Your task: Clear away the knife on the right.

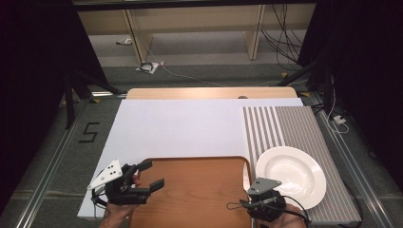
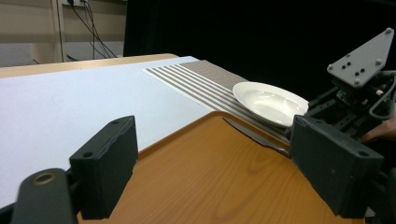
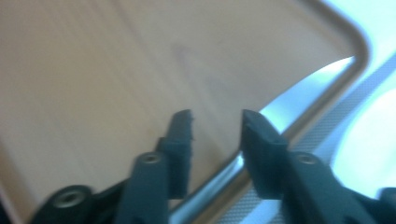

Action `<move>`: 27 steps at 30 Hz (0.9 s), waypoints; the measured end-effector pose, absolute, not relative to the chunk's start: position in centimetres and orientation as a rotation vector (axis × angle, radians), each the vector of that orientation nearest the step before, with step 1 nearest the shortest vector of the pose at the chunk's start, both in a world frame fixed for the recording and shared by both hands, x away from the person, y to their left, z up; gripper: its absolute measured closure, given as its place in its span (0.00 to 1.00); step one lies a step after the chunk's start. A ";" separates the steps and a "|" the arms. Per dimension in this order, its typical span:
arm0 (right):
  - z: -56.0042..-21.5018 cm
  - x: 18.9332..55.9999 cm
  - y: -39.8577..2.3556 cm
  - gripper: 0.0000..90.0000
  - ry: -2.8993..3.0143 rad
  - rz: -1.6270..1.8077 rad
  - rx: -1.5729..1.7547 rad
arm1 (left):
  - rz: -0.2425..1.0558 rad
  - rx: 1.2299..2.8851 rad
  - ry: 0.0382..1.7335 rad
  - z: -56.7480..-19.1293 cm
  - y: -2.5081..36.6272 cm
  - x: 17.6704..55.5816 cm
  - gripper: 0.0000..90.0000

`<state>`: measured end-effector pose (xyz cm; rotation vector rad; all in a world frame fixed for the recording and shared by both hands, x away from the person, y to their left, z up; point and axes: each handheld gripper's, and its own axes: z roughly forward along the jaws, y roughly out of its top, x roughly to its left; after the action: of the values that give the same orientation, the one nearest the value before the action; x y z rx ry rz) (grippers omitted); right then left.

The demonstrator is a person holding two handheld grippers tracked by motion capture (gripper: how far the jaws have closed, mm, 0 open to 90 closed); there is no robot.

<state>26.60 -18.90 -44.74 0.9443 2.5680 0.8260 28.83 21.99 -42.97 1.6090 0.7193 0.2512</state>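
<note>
My left gripper (image 1: pixel 151 175) sits at the near left corner of the wooden tray (image 1: pixel 190 190), held low in the hand (image 1: pixel 116 209), its jaws spread wide and empty, pointing right across the tray. In its own view I see the same wide gap over the wood grain. My right gripper (image 1: pixel 252 202) hangs at the tray's near right edge, grey plate up, angled down toward the rim. In the right gripper view its jaws stand a little apart, gripping nothing, just above a knife (image 3: pixel 303 95). The knife lies along the tray's right rim, blade pointing away from me. Beside the tray, a white plate (image 1: pixel 291 175) rests empty on the striped mat (image 1: pixel 280 126), atop the white sheet (image 1: pixel 180 128) covering the desk (image 1: pixel 209 92).
</note>
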 end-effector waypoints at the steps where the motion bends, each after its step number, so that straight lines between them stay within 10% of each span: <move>1: -44.5 26.7 -19.1 0.64 2.543 0.853 0.954 | 0.251 1.610 0.720 -43.0 22.0 28.8 0.17; 27: -42.3 26.5 -22.2 0.30 2.148 1.458 1.026 | 0.225 1.639 0.711 -43.2 21.6 28.9 0.17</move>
<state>26.53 -22.25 -42.31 1.0255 2.1483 1.4583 28.95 21.65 -43.15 1.6390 0.7107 0.2248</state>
